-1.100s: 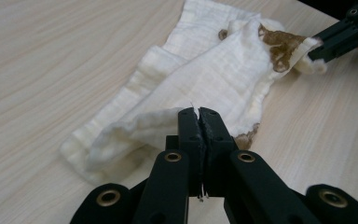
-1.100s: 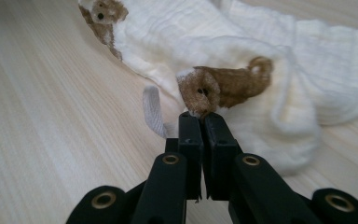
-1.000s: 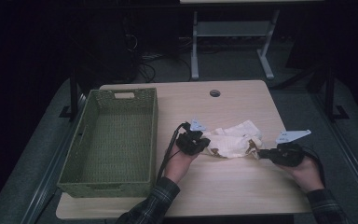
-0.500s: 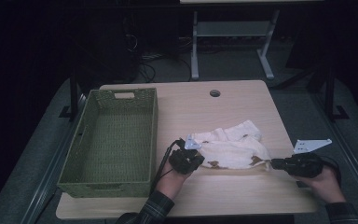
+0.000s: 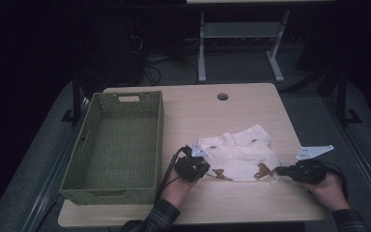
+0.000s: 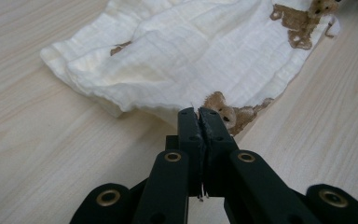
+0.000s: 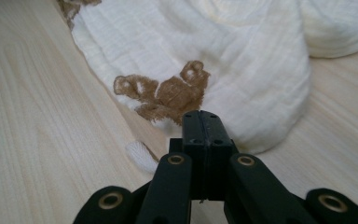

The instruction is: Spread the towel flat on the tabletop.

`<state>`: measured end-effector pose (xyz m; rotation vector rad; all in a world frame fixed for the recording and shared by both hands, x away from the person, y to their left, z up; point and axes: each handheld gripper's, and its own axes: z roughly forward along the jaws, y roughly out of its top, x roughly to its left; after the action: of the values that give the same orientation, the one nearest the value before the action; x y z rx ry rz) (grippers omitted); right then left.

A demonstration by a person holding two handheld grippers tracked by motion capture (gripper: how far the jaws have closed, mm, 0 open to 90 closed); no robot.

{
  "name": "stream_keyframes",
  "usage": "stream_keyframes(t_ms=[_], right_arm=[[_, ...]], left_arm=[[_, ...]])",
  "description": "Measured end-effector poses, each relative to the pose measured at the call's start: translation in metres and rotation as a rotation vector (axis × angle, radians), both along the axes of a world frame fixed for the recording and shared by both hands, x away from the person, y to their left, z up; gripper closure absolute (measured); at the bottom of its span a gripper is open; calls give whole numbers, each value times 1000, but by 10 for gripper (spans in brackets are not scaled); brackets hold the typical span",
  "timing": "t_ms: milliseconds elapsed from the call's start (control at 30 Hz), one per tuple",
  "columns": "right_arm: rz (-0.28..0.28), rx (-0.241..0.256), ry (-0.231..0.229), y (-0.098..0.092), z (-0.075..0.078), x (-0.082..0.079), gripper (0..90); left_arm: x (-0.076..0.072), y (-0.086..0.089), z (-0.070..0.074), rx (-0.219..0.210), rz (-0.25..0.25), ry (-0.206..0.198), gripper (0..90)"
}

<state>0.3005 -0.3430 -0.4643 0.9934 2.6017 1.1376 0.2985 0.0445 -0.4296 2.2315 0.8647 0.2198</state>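
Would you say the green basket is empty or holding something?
Empty: the green basket shows only its bare woven floor; the cloth lies beside it.

so i'm working on a light wood table [image 5: 251, 108] with a cable hole [image 5: 222, 96]. green woven basket [image 5: 116, 140] sits on its left, white bear-print cloth [image 5: 239, 155] lies crumpled centre-right.

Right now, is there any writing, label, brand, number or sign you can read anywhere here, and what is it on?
None: no readable text anywhere.
The cloth carries brown bear figures, pictures rather than words.
The green basket and the table are bare of labels.
The left gripper and the right gripper, both shut on the cloth's edge, show brass rivets but no marking.
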Motion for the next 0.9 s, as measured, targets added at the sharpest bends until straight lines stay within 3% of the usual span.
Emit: stream_keyframes(t_ms=[100, 200, 500, 700, 800, 900], right_arm=[[20, -38, 11, 4, -4, 0, 898], [26, -44, 20, 2, -4, -5, 899], [45, -43, 48, -15, -3, -26, 898], [49, -29, 67, -27, -3, -39, 898], [44, -26, 54, -28, -1, -39, 856], [32, -17, 27, -26, 5, -31, 822]], left_arm=[[0, 0, -2, 1, 0, 6, 880], [-1, 0, -5, 0, -4, 16, 880], [-17, 4, -18, 34, -24, 72, 879], [-28, 8, -18, 46, -17, 87, 876], [-28, 6, -13, 6, 2, 48, 783], [-19, 4, -7, -7, 22, 20, 722]])
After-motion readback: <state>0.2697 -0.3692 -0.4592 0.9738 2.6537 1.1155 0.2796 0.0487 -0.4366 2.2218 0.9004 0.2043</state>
